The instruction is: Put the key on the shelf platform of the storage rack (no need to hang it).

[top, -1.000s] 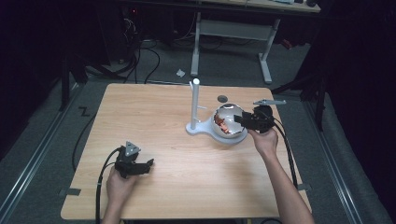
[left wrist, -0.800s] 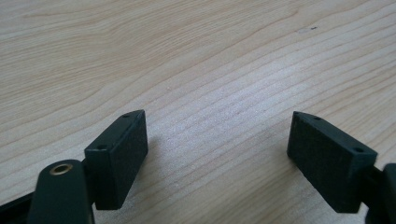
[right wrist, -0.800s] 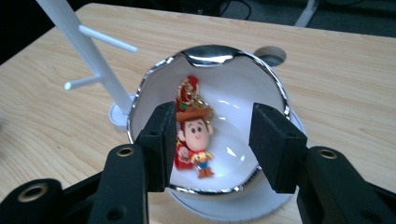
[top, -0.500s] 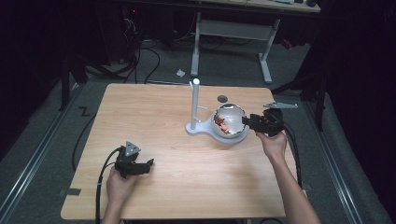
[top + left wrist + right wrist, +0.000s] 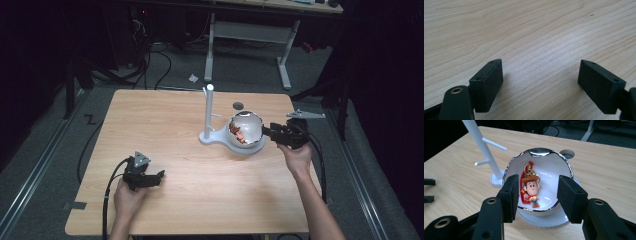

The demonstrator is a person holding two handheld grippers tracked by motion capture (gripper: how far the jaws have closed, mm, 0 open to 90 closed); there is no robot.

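— Firstly, the grippers?
— Left gripper [image 5: 150, 177] sits low over the table [image 5: 165, 125], jaws wide apart. Right gripper [image 5: 537, 195], jaws apart, faces the bowl [image 5: 556, 170].
— And the keychain [image 5: 531, 186]?
— Lying in the bowl, long axis running away from the right gripper, feet nearest, ring farthest. Stand [image 5: 484, 150] just beyond.

The right gripper [image 5: 269, 131] has drawn back from the bowl [image 5: 246, 131] toward three o'clock: a second ago its jaws reached over the rim, and now they sit just outside it, parted.
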